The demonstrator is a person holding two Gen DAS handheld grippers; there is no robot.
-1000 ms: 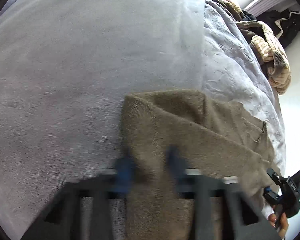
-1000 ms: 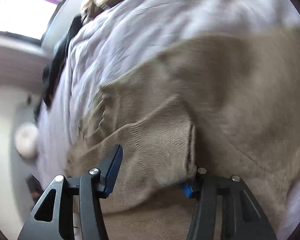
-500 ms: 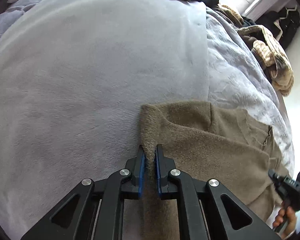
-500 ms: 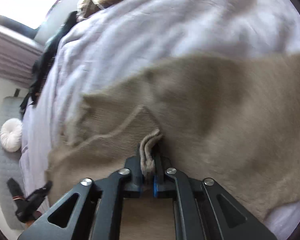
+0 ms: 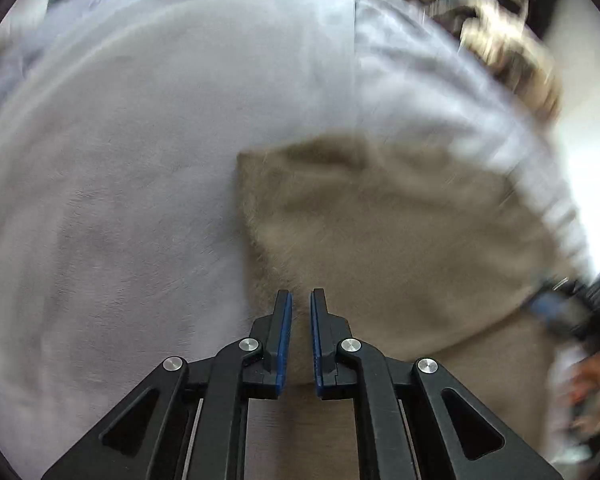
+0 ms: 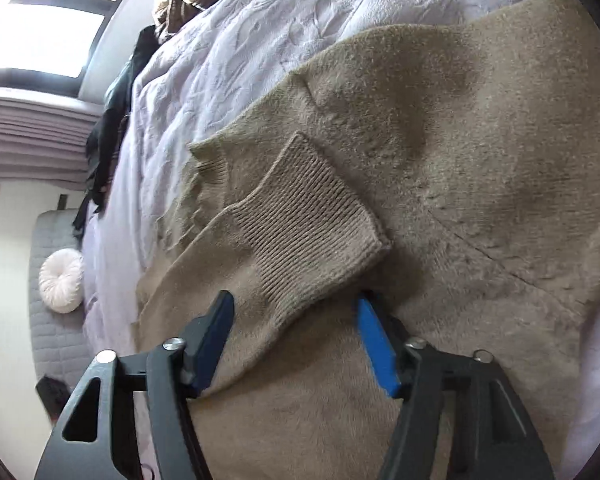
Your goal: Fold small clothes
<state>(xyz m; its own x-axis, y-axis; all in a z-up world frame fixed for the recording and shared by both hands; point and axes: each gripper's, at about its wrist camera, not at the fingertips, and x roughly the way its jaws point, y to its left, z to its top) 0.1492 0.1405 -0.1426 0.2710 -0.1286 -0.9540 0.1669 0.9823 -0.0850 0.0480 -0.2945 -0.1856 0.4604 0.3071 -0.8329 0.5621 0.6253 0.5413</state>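
Left wrist view is showing me my left gripper (image 5: 300,300) pointing steeply down at the brown sweater (image 5: 400,240), which is lying on the lilac blanket (image 5: 120,200) of the bed. I am seeing its jaws drawn nearly together with only a narrow slot between the blue pads, and a fold of the sweater's edge is running down into that slot, so I am pinching the fabric near its left border. This picture is smeared with motion. At about 4 o'clock my right gripper (image 5: 572,312) is showing, dark and blurred, with a hand below it.

Right wrist view is sharper. My right gripper (image 6: 296,312) is hovering over the sweater with its jaws standing partly apart; they have just been opening, and the ribbed cuff (image 6: 308,216) of the sleeve is lying flat on the sweater body at 12 o'clock from them, gripped by neither pad. At 9 o'clock a round white cushion (image 6: 62,282) is sitting on a grey mat (image 6: 44,340) beside the bed
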